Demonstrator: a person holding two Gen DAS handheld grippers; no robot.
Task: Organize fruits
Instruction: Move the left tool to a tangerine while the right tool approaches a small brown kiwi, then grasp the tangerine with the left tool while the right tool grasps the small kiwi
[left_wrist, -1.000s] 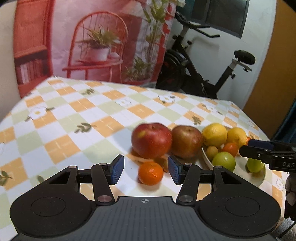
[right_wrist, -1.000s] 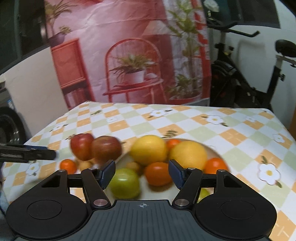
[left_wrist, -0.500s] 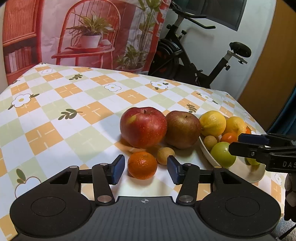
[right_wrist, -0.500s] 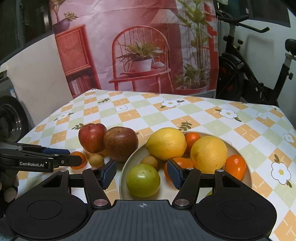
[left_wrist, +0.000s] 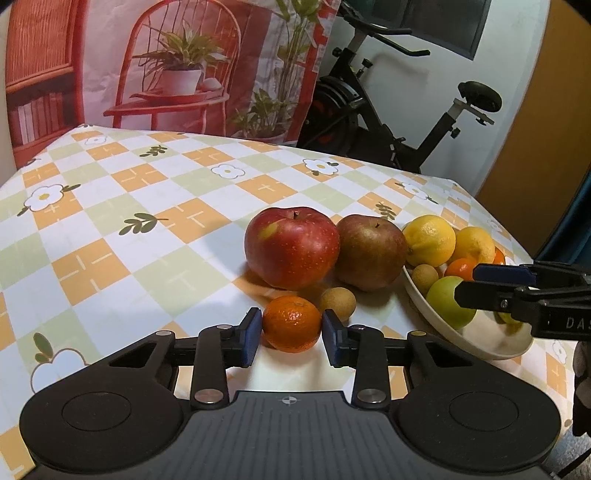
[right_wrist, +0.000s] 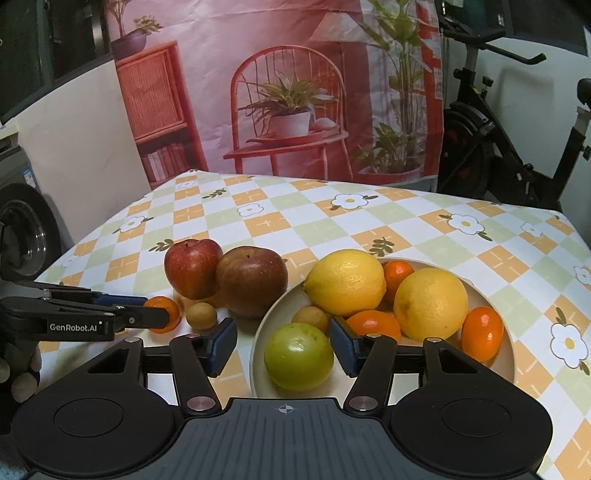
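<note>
Mandarin (left_wrist: 291, 323), small, bright orange, dimpled skin, pinched between left gripper (left_wrist: 291, 336) fingers; right gripper (right_wrist: 283, 345) fingers apart around green fruit (right_wrist: 298, 356).

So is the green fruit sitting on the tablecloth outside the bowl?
No, the green fruit lies inside the bowl, near its front rim.

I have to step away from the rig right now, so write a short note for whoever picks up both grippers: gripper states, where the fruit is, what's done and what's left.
Left gripper: jaws have just been closing around the small orange on the tablecloth; pads at its sides, firm grip not confirmed.
Right gripper: open, jaws also narrowing, over the near rim of the bowl, around the green fruit without pressing it.
In the bowl: two lemons, several small oranges, the green fruit, a small tan fruit.
On the cloth: red apple, darker apple, small brown fruit.
Left: finish both grasps, sort the loose fruit.
</note>
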